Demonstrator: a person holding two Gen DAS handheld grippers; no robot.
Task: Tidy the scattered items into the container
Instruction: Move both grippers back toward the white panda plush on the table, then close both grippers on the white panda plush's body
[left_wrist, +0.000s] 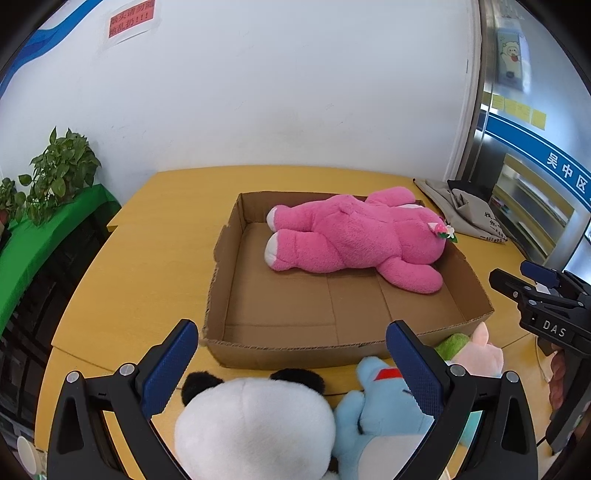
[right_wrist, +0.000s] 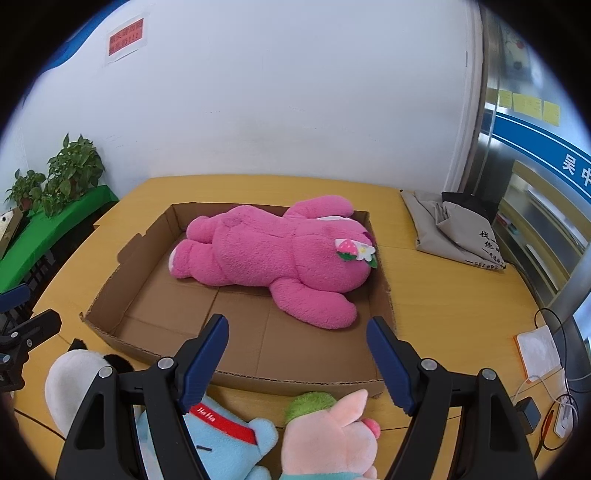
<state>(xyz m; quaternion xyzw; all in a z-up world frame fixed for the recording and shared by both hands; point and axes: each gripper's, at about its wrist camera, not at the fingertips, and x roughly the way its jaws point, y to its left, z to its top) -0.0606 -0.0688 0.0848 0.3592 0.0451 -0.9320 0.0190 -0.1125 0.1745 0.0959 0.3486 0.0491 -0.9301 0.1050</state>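
The left gripper (left_wrist: 291, 354) hovers spread wide and empty over the panda plush (left_wrist: 255, 424) on the yellow surface (left_wrist: 147, 240). Beside it lie a blue plush (right_wrist: 225, 439) and a pink pig plush (right_wrist: 328, 439), under the right gripper (right_wrist: 297, 349), also spread and empty. Beyond, the pink bear (right_wrist: 280, 254) lies face down inside the cardboard box (right_wrist: 122, 295).

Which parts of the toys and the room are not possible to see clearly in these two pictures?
- Pink bear: face hidden in both views; it lies face down in the box.
- Panda: body cut off by the bottom edge, left view.
- Green toy: mostly behind the pink pig, right view.
- Red sign: text blurred, both views.
- Grey bag: print partly cut off.
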